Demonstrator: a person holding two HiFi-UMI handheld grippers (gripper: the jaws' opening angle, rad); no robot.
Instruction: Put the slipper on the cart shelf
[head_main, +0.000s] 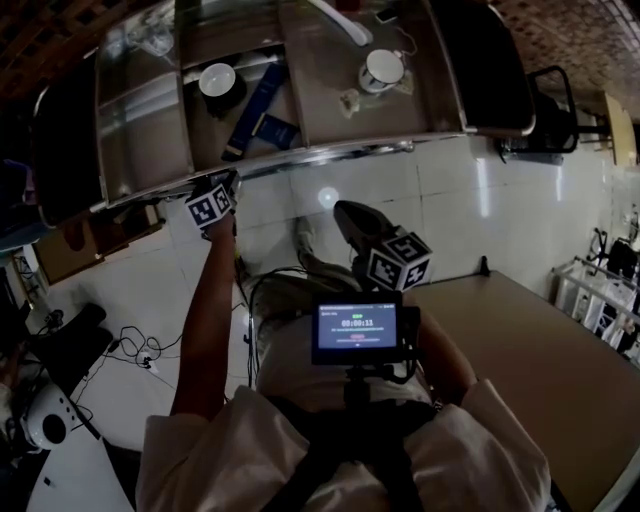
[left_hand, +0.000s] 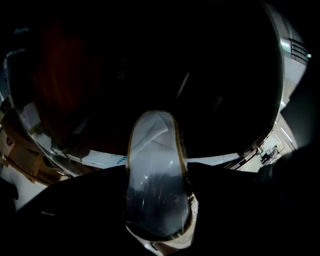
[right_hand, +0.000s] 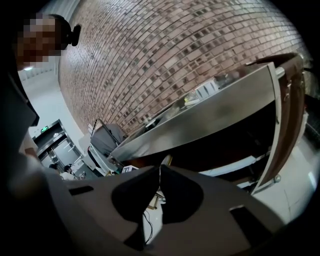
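A pale slipper (left_hand: 155, 185) wrapped in clear plastic stands sole-up between the dark jaws of my left gripper (left_hand: 156, 167), which is shut on it. Around it the left gripper view is dark, under the cart's top. From the head view, my left gripper (head_main: 215, 195) reaches to the front rim of the steel cart (head_main: 330, 145), its jaw tips and the slipper hidden beneath. My right gripper (head_main: 342, 210) hovers over the floor just short of the cart, shut, with nothing in it; its tips (right_hand: 159, 167) meet below the cart's top tray (right_hand: 200, 120).
On the cart's top stand two white cups (head_main: 217, 80) (head_main: 381, 70) and a blue box (head_main: 255, 108). A wooden table (head_main: 540, 350) lies at the right, cables (head_main: 135, 350) trail on the tiled floor at the left, and a black chair (head_main: 545, 110) stands beyond the cart.
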